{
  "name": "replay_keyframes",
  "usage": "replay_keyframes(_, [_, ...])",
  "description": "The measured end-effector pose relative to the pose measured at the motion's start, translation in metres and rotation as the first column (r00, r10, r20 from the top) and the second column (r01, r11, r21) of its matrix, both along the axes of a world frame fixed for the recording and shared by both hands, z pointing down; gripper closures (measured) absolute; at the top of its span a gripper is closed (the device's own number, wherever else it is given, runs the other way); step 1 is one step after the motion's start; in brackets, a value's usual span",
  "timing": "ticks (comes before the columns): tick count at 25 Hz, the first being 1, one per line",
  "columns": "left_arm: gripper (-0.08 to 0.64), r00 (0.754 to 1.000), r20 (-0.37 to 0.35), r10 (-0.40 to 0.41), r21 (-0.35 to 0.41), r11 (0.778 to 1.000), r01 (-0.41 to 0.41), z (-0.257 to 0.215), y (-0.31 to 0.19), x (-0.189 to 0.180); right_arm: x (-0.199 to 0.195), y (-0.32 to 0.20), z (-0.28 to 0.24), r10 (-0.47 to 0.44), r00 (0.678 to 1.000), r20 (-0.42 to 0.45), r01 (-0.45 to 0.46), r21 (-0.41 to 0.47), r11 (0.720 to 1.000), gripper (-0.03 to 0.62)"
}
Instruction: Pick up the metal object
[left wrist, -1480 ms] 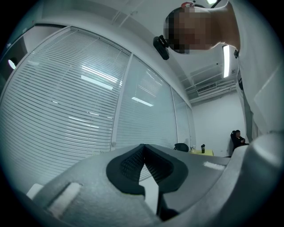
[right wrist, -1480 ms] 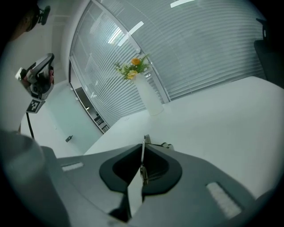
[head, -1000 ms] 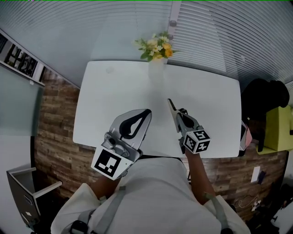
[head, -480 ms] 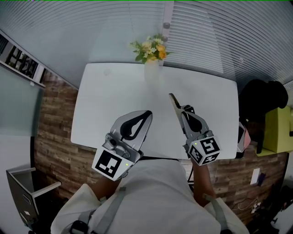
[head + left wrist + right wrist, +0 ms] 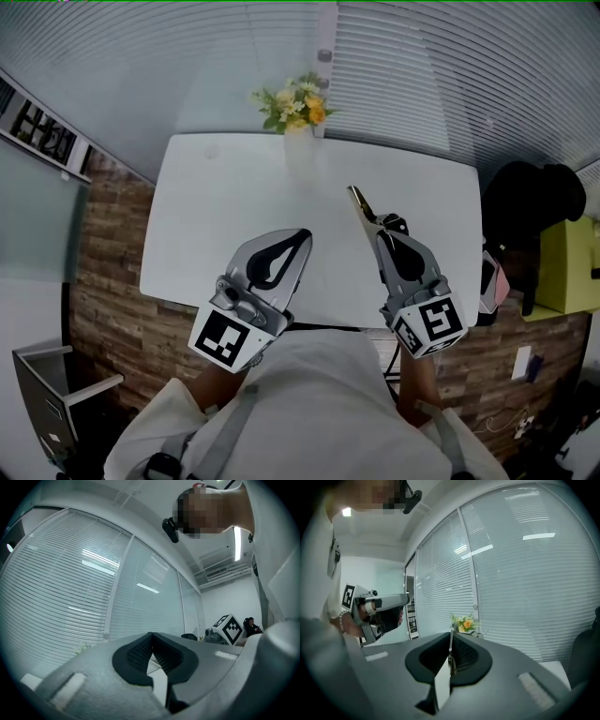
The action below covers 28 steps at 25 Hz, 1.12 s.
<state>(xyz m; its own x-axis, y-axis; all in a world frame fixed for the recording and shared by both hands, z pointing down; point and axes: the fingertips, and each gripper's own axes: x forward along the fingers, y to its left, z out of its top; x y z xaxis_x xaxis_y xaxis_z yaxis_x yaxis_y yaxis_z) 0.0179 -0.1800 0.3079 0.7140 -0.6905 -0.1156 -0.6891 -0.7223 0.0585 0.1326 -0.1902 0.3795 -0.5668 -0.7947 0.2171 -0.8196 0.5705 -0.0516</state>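
Right claw (image 5: 379, 223) pinches the metal object (image 5: 360, 201), which juts beyond its tips.

Thin, flat, silvery metal object (image 5: 357, 199), edge-on and pointing forward, clamped between the closed right tongs (image 5: 450, 656)

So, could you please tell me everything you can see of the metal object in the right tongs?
The metal object is a thin, flat, silvery strip narrowing to a point. The right tongs are shut on its near end; in the right gripper view it shows edge-on, upright between the pads. Its free end juts forward over the white table, roughly towards the flowers. Only the pads appear to touch it.
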Motion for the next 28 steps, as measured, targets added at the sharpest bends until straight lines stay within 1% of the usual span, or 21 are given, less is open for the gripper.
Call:
replay_keyframes(13, [0.558,1.0,-0.001,0.002,0.007,1.0,-0.002,-0.006,0.002,0.022,0.019,0.018,-0.049,-0.017,1.0,-0.013,0.018,0.082,0.996,0.583])
replay_keyframes(23, [0.558,1.0,0.002,0.001,0.016,1.0,-0.001,-0.011,0.003,0.03,0.029,0.032,-0.079,-0.009,0.999,-0.039,0.015,0.149,0.989,0.581])
replay_keyframes(28, [0.558,1.0,0.002,0.005,0.022,1.0,-0.005,-0.015,0.005,0.033,0.03,0.038,-0.09,-0.008,0.999,-0.047,0.016,0.169,0.985,0.581])
